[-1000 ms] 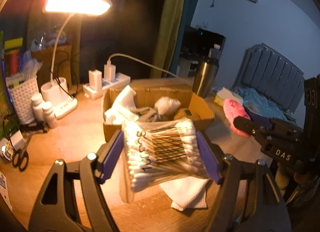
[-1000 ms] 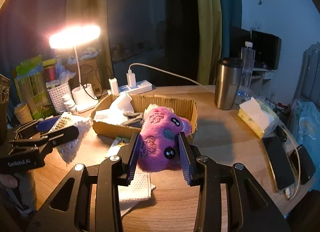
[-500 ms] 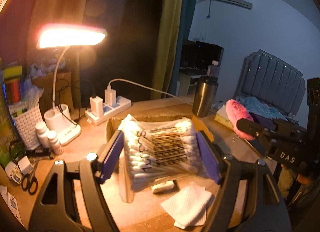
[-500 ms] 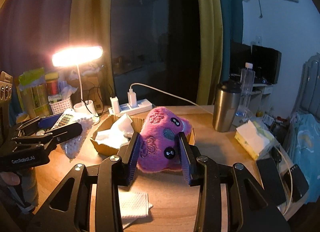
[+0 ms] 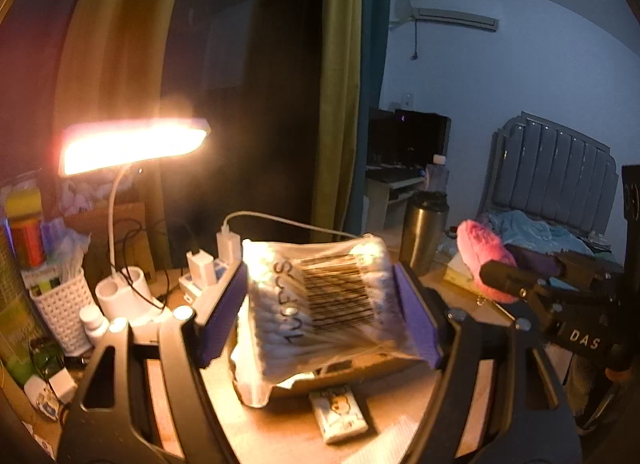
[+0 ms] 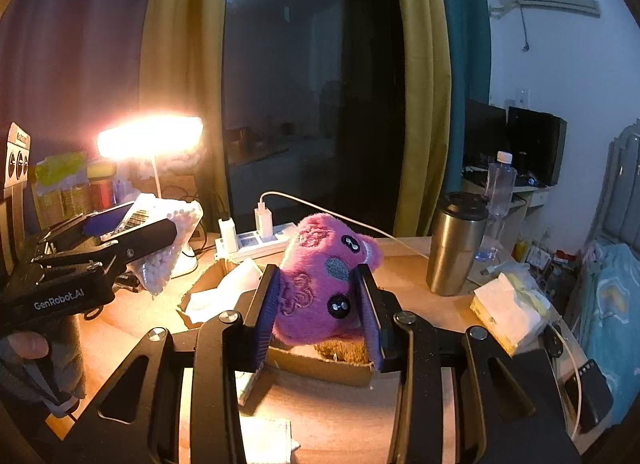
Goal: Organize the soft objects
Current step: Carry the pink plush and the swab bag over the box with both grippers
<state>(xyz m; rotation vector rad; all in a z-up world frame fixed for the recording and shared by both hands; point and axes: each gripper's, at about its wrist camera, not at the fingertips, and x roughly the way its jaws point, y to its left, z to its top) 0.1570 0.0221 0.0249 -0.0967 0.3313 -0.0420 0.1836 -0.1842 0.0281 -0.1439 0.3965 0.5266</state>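
My left gripper (image 5: 320,296) is shut on a clear bag of cotton swabs (image 5: 320,300) with a barcode, held in the air over the cardboard box (image 5: 344,370). From the right wrist view that bag of cotton swabs (image 6: 164,248) shows at the left, in the left gripper (image 6: 132,230). My right gripper (image 6: 320,296) is shut on a pink plush toy (image 6: 320,284) with embroidered eyes, raised above the near edge of the cardboard box (image 6: 320,366). White cloths (image 6: 228,288) lie inside the box. The plush toy (image 5: 480,252) also appears at the right of the left wrist view.
A lit desk lamp (image 6: 150,140) stands at the back left beside a power strip (image 6: 256,242) with chargers. A steel tumbler (image 6: 454,244), a tissue pack (image 6: 508,310) and a phone (image 6: 588,388) lie on the right. A white napkin (image 6: 266,440) and a small packet (image 5: 340,412) lie near the front.
Both grippers have risen with their loads. The swab bag and the plush toy now sit higher above the box, and more of the curtains and wall shows.
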